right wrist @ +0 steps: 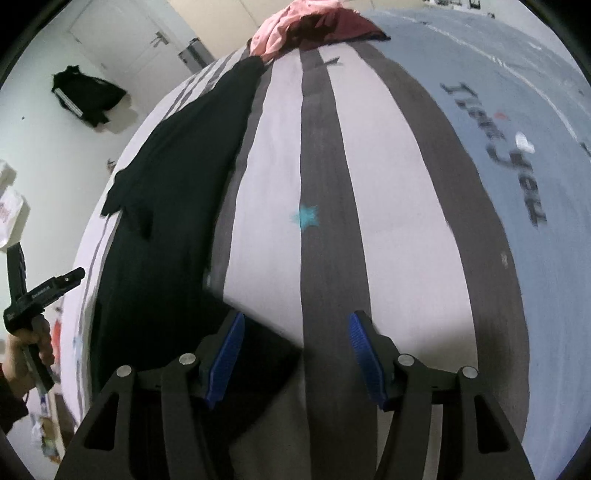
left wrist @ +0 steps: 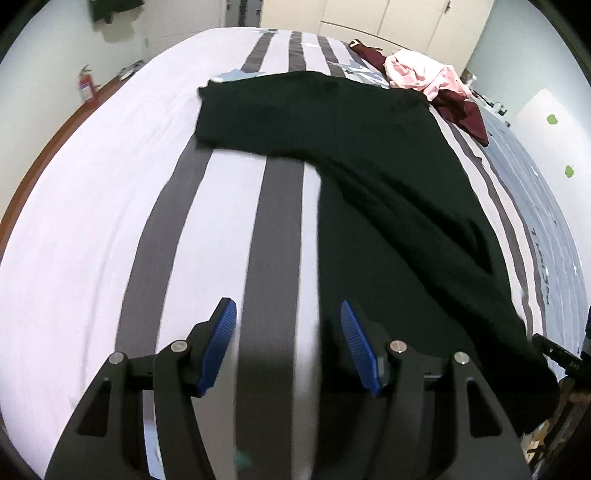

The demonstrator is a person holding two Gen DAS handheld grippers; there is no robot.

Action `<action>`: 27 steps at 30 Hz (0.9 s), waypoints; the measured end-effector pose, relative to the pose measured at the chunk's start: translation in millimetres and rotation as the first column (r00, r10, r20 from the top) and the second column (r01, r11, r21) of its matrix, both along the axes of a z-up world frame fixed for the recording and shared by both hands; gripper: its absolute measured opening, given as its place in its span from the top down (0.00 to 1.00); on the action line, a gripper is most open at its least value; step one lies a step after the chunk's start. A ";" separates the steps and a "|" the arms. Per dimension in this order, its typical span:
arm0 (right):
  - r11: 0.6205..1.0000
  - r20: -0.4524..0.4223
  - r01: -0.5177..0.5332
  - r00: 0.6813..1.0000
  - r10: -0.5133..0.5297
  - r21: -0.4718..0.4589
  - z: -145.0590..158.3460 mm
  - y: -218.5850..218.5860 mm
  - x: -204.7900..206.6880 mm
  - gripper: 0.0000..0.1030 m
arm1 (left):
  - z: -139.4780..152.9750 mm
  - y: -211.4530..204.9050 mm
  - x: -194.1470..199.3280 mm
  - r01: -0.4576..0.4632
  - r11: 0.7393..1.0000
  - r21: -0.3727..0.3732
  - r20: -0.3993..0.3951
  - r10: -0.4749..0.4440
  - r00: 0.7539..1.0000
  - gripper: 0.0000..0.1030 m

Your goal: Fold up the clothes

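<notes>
A long black garment lies spread flat on the striped bed sheet. It runs from the far middle down to the near right in the left wrist view. My left gripper hovers open over the sheet, its right finger above the garment's near left edge, with nothing between the pads. In the right wrist view the same garment stretches along the left side. My right gripper is open above the stripes, its left finger over a corner of the black cloth, pads apart from it.
A heap of pink and maroon clothes sits at the far right of the bed. A hand holds the other gripper off the bed's left edge. A black bag hangs on the wall; a fire extinguisher stands by it.
</notes>
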State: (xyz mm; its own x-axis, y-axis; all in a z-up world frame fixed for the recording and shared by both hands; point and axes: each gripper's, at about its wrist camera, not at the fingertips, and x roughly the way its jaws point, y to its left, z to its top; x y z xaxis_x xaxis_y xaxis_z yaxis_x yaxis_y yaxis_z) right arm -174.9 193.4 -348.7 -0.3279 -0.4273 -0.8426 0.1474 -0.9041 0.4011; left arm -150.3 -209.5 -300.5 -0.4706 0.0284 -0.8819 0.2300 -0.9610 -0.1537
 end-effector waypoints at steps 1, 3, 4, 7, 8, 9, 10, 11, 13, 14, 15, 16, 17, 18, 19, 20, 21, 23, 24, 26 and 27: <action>1.000 0.009 -0.002 1.000 0.003 -0.027 -1.2 4.7 5.2 0.46 | 0.4 6.5 12.8 -0.013 1.000 0.003 0.002 0.013 1.000 0.45; 0.997 0.022 -0.003 1.000 0.005 -0.080 -2.3 10.5 13.3 0.46 | -0.2 18.9 30.9 -0.037 0.999 0.009 0.006 0.037 0.999 0.45; 0.996 0.022 -0.012 1.000 0.014 -0.092 -2.9 10.2 15.0 0.46 | -0.7 25.7 37.8 -0.050 0.999 0.014 0.009 0.050 0.999 0.45; 0.993 0.018 -0.032 0.999 0.034 -0.116 -6.9 7.0 15.1 0.46 | -2.3 40.1 51.1 -0.083 0.996 0.040 0.015 0.082 0.996 0.45; 0.991 0.013 -0.029 0.999 0.031 -0.128 -8.9 6.0 13.4 0.46 | -2.6 43.5 54.4 -0.088 0.995 0.045 0.018 0.087 0.996 0.45; 0.990 0.013 -0.027 1.000 0.029 -0.135 -10.5 5.4 10.6 0.46 | -2.1 46.6 55.8 -0.090 0.995 0.047 0.017 0.090 0.996 0.45; 0.989 0.011 -0.025 1.000 0.027 -0.144 -12.0 4.7 7.7 0.45 | -1.3 49.3 56.6 -0.092 0.995 0.049 0.014 0.091 0.996 0.45; 0.987 0.002 -0.028 1.000 0.029 -0.160 -12.3 3.8 4.7 0.44 | -0.4 51.0 57.3 -0.092 0.994 0.050 0.010 0.092 0.996 0.45; 0.984 -0.016 -0.056 0.998 0.054 -0.167 -10.0 -1.7 2.5 0.48 | 1.4 52.6 58.2 -0.087 0.995 0.052 0.002 0.087 0.996 0.45; 0.984 -0.024 -0.074 0.997 0.071 -0.165 -8.7 -6.2 1.3 0.61 | 1.8 53.0 58.2 -0.081 0.995 0.051 -0.002 0.081 0.997 0.45; 0.982 -0.032 -0.092 0.996 0.088 -0.163 -7.3 -10.8 0.2 0.66 | 2.4 53.2 57.9 -0.074 0.996 0.048 -0.005 0.074 0.997 0.45; 0.981 -0.042 -0.111 0.994 0.106 -0.160 -5.2 -15.4 -0.5 0.75 | 3.2 52.9 57.4 -0.066 0.997 0.043 -0.009 0.066 0.998 0.45; 0.980 -0.058 -0.130 0.991 0.123 -0.148 0.7 -20.4 1.3 0.88 | 4.3 52.1 57.3 -0.060 0.997 0.041 -0.012 0.061 0.998 0.45; 0.979 -0.075 -0.149 0.987 0.140 -0.135 7.1 -25.6 3.3 0.91 | 5.7 50.4 57.6 -0.058 0.997 0.042 -0.016 0.058 0.998 0.45; 0.979 -0.101 -0.168 0.983 0.156 -0.120 17.2 -31.8 6.9 0.92 | 7.6 47.9 58.4 -0.056 0.998 0.043 -0.020 0.057 0.998 0.45; 0.977 -0.142 -0.191 0.974 0.177 -0.094 31.3 -41.3 12.9 0.92 | 10.0 45.1 60.0 -0.055 0.998 0.041 -0.025 0.056 0.998 0.45; 0.972 -0.159 -0.209 0.969 0.191 -0.103 41.1 -51.4 18.5 0.92 | 12.8 41.8 62.2 -0.056 0.998 0.038 -0.031 0.057 0.998 0.45; 0.962 -0.194 -0.245 0.956 0.219 -0.121 60.8 -71.5 29.6 0.93 | 18.7 30.9 69.4 -0.073 0.997 0.039 -0.040 0.074 0.996 0.45; 0.956 -0.212 -0.262 0.949 0.232 -0.130 70.6 -81.5 35.1 0.93 | 21.6 24.8 73.3 -0.083 0.996 0.041 -0.044 0.085 0.995 0.45; 0.934 -0.235 -0.321 0.930 0.281 -0.154 87.2 -113.6 50.5 0.93 | 27.2 11.8 83.9 -0.106 0.993 0.048 -0.047 0.108 0.993 0.45; 0.923 -0.236 -0.348 0.922 0.306 -0.163 90.3 -128.5 57.5 0.93 | 29.6 6.4 89.6 -0.115 0.992 0.049 -0.049 0.117 0.992 0.45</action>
State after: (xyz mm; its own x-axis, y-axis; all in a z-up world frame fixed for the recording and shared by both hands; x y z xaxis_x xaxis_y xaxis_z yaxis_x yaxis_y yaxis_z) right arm -117.3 64.9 -258.4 -0.2957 -0.6906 -0.6600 0.5177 -0.6965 0.4969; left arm -60.7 -203.1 -270.9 -0.5177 0.0107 -0.8555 0.3300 -0.9201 -0.2112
